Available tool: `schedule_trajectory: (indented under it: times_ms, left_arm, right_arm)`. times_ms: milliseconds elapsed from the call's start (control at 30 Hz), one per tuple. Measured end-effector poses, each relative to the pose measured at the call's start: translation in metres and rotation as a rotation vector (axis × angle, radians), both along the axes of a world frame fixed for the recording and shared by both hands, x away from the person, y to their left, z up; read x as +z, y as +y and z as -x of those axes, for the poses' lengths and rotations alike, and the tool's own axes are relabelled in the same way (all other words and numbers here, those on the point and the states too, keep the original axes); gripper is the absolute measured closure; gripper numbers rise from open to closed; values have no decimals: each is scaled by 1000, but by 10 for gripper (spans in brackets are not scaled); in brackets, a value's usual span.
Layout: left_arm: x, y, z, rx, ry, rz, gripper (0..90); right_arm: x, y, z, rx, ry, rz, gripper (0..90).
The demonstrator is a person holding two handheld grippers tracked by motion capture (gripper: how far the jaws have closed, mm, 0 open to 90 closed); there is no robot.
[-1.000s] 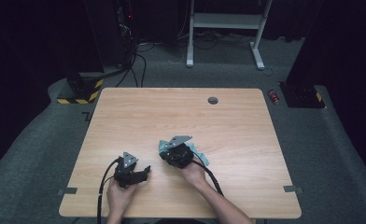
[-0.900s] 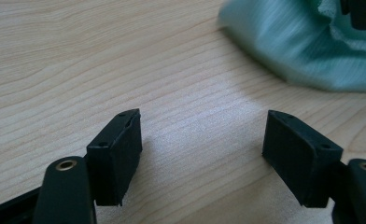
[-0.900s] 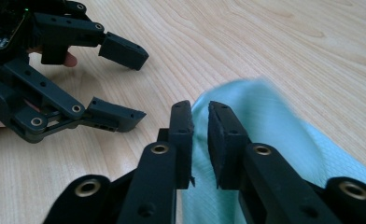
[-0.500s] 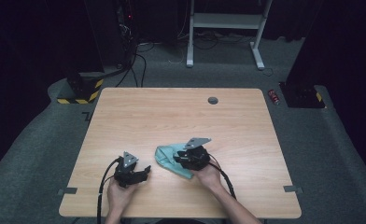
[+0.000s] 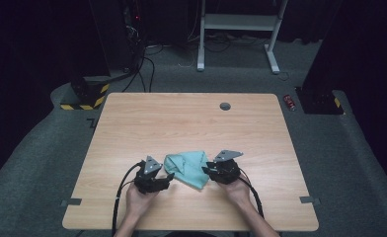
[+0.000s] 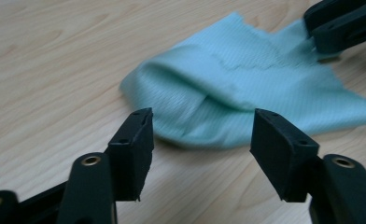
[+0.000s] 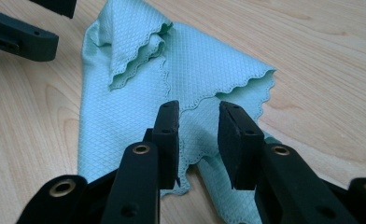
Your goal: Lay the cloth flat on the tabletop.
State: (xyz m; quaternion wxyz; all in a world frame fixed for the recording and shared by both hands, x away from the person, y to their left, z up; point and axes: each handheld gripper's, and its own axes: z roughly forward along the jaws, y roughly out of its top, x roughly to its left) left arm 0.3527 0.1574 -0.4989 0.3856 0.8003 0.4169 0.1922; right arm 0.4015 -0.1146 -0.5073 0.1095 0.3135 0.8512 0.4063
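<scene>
**Two grippers flanking a crumpled teal cloth at the near edge of the table**

A mint-green microfibre cloth (image 5: 187, 168) is lying loosely folded on the wooden table (image 5: 181, 118), toward its near side and roughly midway between left and right. The left gripper (image 5: 166, 178) is sitting just to the left of the cloth, its jaws standing spread wide with nothing between them; in the left gripper view (image 6: 200, 140) the rounded fold of the cloth (image 6: 246, 93) is lying just beyond the tips. The right gripper (image 5: 206, 170) is sitting at the cloth's right edge, held by the person's right hand (image 5: 237, 190). In the right gripper view (image 7: 197, 135) its jaws are standing partly apart, with a clear gap, over a scalloped hem of the cloth (image 7: 181, 60); they are not clamping the fabric. The person's left hand (image 5: 138, 200) is holding the left gripper from the near side. A small dark round grommet (image 5: 225, 106) is sitting in the table near its far edge
</scene>
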Motion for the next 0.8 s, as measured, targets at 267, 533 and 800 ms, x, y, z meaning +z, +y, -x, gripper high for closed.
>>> schedule_trajectory:
  times_ms: [267, 533, 800]
  left_arm:
    - [1, -33, -17, -3, 14, -51, 443]
    - [-8, -44, -32, 54, 56, -107, 514]
    - [-8, -41, -34, 52, 63, -124, 797]
  right_arm:
    - [-10, 7, -2, -4, -14, 3, 682]
    - [-16, 15, -2, -16, -60, 51, 650]
    - [-16, 19, 0, -2, -81, 92, 636]
